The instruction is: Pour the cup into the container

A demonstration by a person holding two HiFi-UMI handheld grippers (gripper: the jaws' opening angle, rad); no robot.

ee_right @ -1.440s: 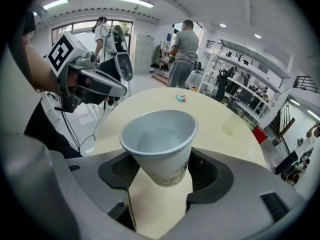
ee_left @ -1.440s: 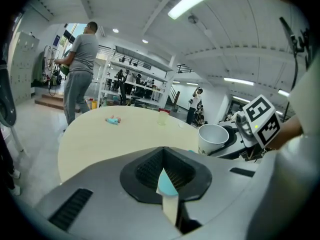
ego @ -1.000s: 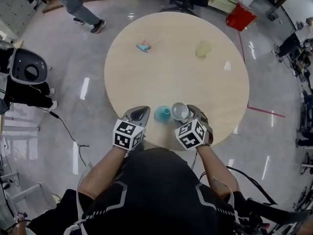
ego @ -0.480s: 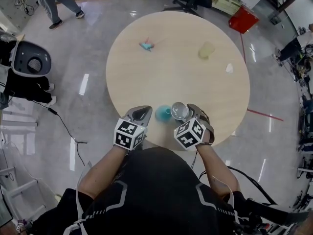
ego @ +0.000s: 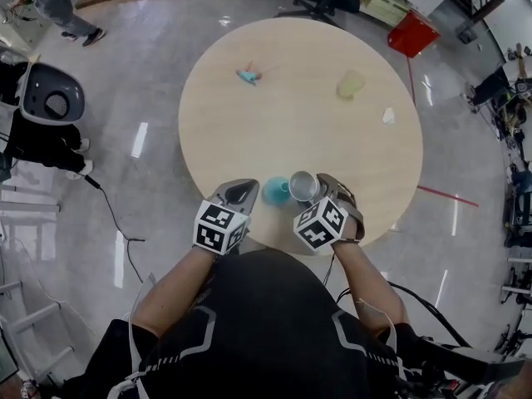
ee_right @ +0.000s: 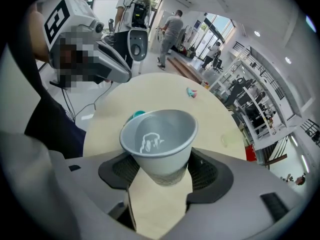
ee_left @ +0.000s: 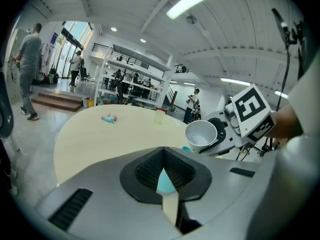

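Cup (ee_right: 159, 139) tilted in right gripper (ee_right: 160, 173), left gripper (ee_left: 166, 184) closed

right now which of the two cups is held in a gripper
The grey cup, clamped in the right gripper; the pale yellow cup stands free far across the table.

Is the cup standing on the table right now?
No, the right claw grips the cup by its sides, holding it clear of the table.

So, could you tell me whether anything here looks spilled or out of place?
Nothing stands out: no spill shows on the table. The cup in the right gripper is tilted by the teal container, as pouring needs.
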